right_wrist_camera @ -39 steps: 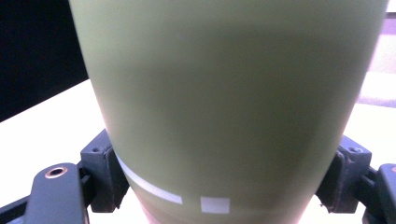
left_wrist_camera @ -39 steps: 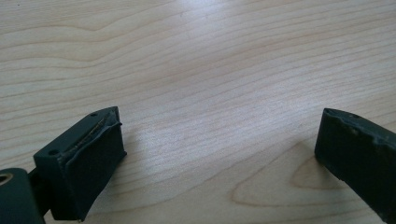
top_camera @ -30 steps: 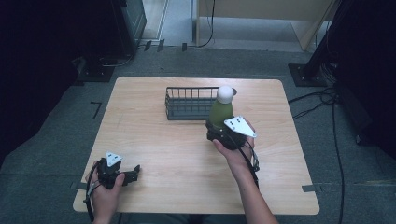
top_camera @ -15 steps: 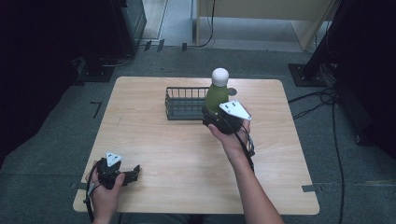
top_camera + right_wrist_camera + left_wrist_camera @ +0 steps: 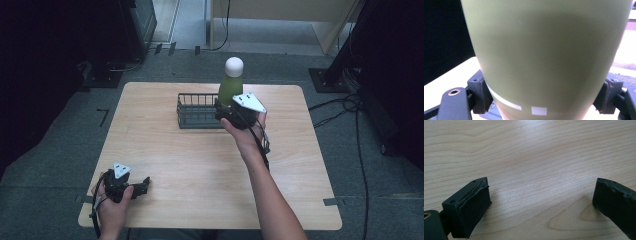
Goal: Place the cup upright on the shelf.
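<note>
The right gripper has its two black jaws squeezed tight on the green bottle. In the right gripper view the jaws press on the low part of the green bottle, one on each side, just above a thin white stripe. The bottle stands straight up, with its round white cap on top. It hangs in the air over the right end of the wire basket, which sits on the far middle part of the wooden table.

I think the job now is to put the bottle into the basket. To do it well, keep the squeeze firm, because the bottle is smooth and tall and could slip or tip. Bring it over the middle of the basket, keep it straight, and lower it slowly so its bottom does not bump the wire rim. Let go only when it rests on the basket floor.

The right arm reaches far out across the table, with the hand raised behind the gripper.

The left gripper lies at the near left edge of the table. Its jaws are spread wide and hold nothing; in the left gripper view there is bare wood between them. The left hand rests low around it.
</note>
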